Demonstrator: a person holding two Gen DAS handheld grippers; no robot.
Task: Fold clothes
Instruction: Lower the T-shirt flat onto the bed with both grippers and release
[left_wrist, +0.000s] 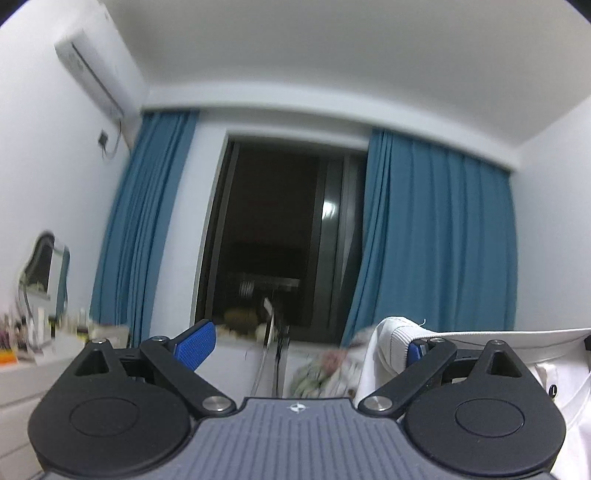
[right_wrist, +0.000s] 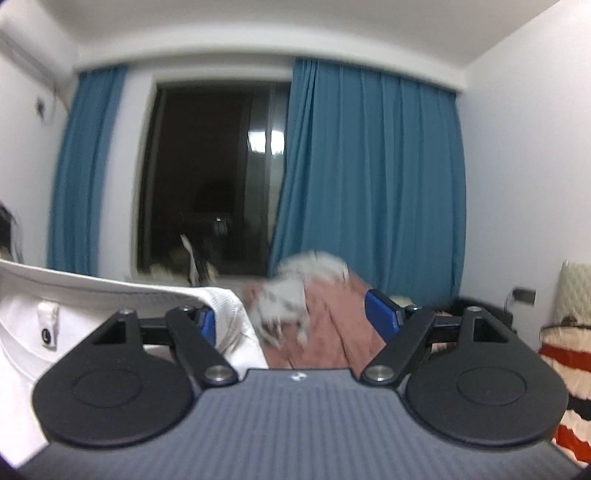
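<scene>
A white garment with a ribbed edge (left_wrist: 391, 332) hangs at the right of the left wrist view, draped over the right blue pad (left_wrist: 416, 350) of my left gripper (left_wrist: 306, 345), whose jaws stand wide apart. The same white garment (right_wrist: 29, 332), with a small label, fills the left of the right wrist view and lies over the left blue pad (right_wrist: 207, 325) of my right gripper (right_wrist: 297, 317), also wide apart. Both grippers are raised and point toward the window. The cloth stretches between them.
Blue curtains (left_wrist: 436, 236) flank a dark window (left_wrist: 273, 229). A pink and grey heap of bedding (right_wrist: 314, 306) lies ahead. A dresser with a mirror (left_wrist: 44, 266) stands at left, an air conditioner (left_wrist: 92, 70) above. A striped cushion (right_wrist: 569, 387) is at right.
</scene>
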